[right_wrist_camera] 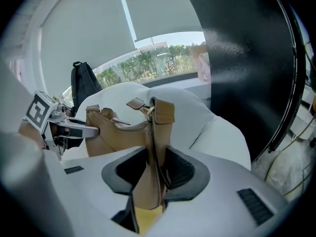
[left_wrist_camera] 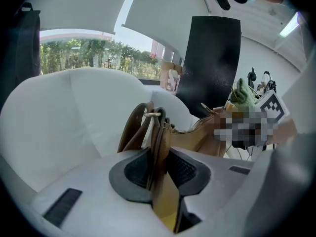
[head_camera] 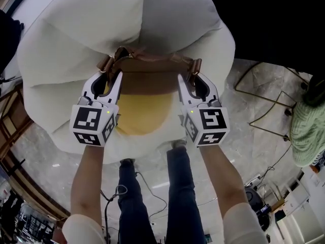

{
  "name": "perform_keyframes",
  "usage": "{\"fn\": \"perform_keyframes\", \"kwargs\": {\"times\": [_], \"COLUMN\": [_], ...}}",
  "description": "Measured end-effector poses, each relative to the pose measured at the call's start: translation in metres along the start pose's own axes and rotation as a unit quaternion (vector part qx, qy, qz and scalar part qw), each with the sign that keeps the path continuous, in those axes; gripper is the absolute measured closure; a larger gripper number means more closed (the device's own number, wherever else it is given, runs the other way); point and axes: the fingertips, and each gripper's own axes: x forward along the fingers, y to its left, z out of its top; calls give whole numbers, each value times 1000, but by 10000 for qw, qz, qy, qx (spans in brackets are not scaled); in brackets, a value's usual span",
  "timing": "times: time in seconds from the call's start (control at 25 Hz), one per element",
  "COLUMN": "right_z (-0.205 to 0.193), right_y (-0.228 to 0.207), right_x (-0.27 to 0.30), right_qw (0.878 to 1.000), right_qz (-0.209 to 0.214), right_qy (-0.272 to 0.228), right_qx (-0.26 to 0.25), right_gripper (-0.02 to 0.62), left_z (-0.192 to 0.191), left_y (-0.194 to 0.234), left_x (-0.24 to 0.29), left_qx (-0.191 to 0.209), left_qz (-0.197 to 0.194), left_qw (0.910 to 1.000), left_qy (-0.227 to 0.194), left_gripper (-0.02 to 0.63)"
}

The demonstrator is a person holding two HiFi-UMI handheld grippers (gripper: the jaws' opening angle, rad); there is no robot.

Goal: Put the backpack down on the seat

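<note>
Both grippers are clamped on the backpack, one at each end, jaws only partly apart with tan leather pinched between the dark pads. Seen from the head camera, the left gripper (head_camera: 110,75) grips the bag's left end and the right gripper (head_camera: 189,78) its right end, each held by a bare forearm. The left gripper view shows its jaws pressed on a bundle of brown straps (left_wrist_camera: 157,147) that run up to a metal ring (left_wrist_camera: 152,115). The right gripper view shows its jaws pressed on a strap (right_wrist_camera: 150,157) below a leather tab (right_wrist_camera: 163,111).

The backpack (head_camera: 147,80) is tan on top and yellow lower down. It hangs level between the two grippers, over the hollow of a puffy white seat (head_camera: 66,39), just in front of the backrest. Whether its bottom touches the cushion cannot be told.

The person's legs (head_camera: 132,197) stand on a marble floor (head_camera: 56,161) at the seat's near edge.
</note>
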Motion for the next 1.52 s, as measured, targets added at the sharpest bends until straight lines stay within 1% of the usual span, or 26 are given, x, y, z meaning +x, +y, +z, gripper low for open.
{"fn": "perform_keyframes", "kwargs": {"times": [0.2,0.48,0.64,1.0,1.28,1.52], "right_z": [-4,-5,-4,-1,1,0], "right_y": [-4,-10,-12,-21,-29,-30], "right_x": [9,21,30,46,54,56], "right_qw": [9999,9999,9998,9996,9995,9996], "right_qz": [11,36,69,66,33,46], "right_qy": [94,155,200,278,321,266], "right_qx": [-44,-20,-65,6,57,105], "right_gripper": [451,451,451,448,443,434], "left_z": [-6,-7,-9,-1,3,2], "left_y": [4,11,19,30,34,37], "left_x": [10,23,34,56,65,66], "left_qx": [-85,-232,-289,-337,-377,-479], "left_qz": [-7,-75,-85,-100,-115,-91], "left_qw": [9999,9996,9992,9985,9982,9981], "left_qy": [106,140,252,410,455,384], "left_gripper": [506,505,505,505,500,484]}}
